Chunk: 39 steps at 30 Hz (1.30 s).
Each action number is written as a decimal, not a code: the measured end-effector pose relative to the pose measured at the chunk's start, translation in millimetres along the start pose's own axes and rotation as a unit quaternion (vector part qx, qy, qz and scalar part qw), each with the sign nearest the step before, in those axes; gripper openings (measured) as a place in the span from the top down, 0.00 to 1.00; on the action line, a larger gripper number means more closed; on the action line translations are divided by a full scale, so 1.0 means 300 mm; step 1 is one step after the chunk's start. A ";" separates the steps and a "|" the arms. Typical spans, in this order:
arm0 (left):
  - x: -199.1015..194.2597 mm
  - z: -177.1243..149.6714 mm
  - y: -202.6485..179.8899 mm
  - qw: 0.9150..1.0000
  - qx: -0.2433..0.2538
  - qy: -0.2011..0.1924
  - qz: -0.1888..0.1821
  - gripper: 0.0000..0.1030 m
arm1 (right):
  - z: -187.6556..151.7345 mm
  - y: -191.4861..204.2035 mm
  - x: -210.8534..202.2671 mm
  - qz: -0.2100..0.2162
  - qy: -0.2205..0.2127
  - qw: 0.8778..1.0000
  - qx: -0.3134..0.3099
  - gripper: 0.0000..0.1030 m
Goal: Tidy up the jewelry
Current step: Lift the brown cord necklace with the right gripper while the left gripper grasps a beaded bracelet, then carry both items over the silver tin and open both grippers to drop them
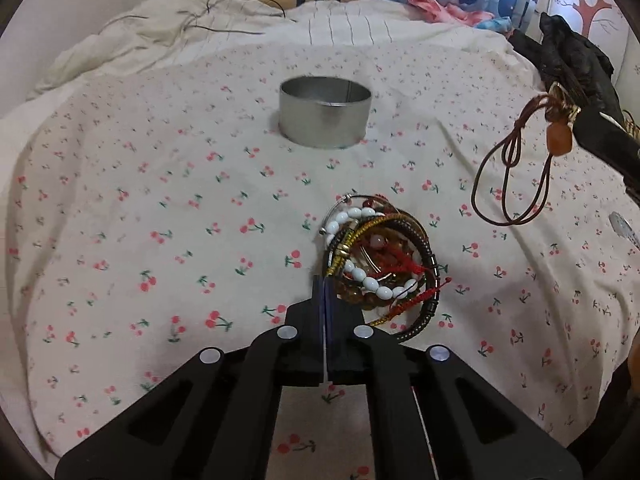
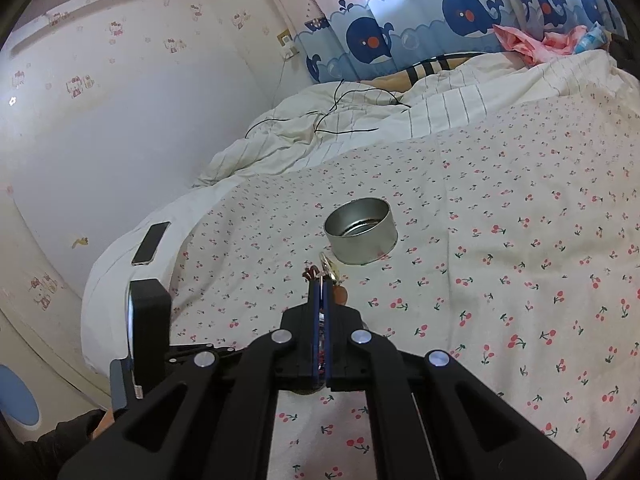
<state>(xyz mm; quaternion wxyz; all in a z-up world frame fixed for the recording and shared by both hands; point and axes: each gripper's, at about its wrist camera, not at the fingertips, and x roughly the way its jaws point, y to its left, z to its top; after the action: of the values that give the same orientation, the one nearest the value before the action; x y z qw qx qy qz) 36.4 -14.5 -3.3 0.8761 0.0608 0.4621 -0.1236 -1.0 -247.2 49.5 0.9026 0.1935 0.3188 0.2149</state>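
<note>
Left wrist view: left gripper (image 1: 325, 284) has jaws closed with nothing visibly between them, tips right at the near-left edge of the bracelet pile (image 1: 378, 264). Can't tell if they touch the pile. Pile lies on the cherry-print bedsheet (image 1: 160, 200): white bead bracelet (image 1: 372, 282), red cord pieces, dark banded bangles, a yellow-gold braided one, all tangled together. Metal tin (image 1: 325, 117) stands upright on the sheet well beyond the pile, open top, looks empty from what's visible inside. At the right, the right gripper (image 1: 570, 114) is up off the bed, jaws clamped on a brown cord necklace (image 1: 516, 176); its loops hang free below with an amber pendant (image 1: 558, 138) next to the tip. A small round silver item (image 1: 622, 228) lies on the sheet at the far right, too blurred to identify.

Right wrist view: jaws pressed together on the necklace, a metal ring (image 2: 327, 266) and bits of cord poking out past the tips. Tin (image 2: 362, 234) sits just ahead of them, slightly right. A phone (image 2: 151, 243) lies on the white bed edge at the left, whale curtain (image 2: 400, 32) behind the bed
</note>
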 end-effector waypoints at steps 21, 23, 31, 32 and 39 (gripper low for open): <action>0.063 0.034 -0.048 0.999 0.048 -0.004 0.020 0.93 | -0.001 0.004 -0.010 0.015 0.003 1.000 0.008 0.98; 0.034 0.032 -0.053 0.998 0.055 -0.010 0.024 0.93 | -0.001 0.005 -0.012 0.015 0.002 1.000 0.009 0.97; -0.139 0.075 -0.001 0.993 -0.020 -0.022 -0.115 0.93 | 0.001 0.003 -0.020 0.016 -0.001 1.000 0.011 0.98; -0.159 0.080 0.005 0.991 -0.027 -0.026 -0.127 0.93 | 0.001 0.003 -0.021 0.016 -0.002 1.000 0.012 0.98; -0.273 0.148 0.052 0.985 -0.053 -0.055 -0.152 0.93 | 0.001 -0.004 -0.024 0.015 -0.003 1.000 0.015 0.98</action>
<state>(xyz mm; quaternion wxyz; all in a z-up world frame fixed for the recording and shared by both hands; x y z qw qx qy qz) 31.4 3.8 89.2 0.8729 -0.0633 0.4232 -0.2344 -5.5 -252.0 52.7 0.8973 0.2122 0.3161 0.2233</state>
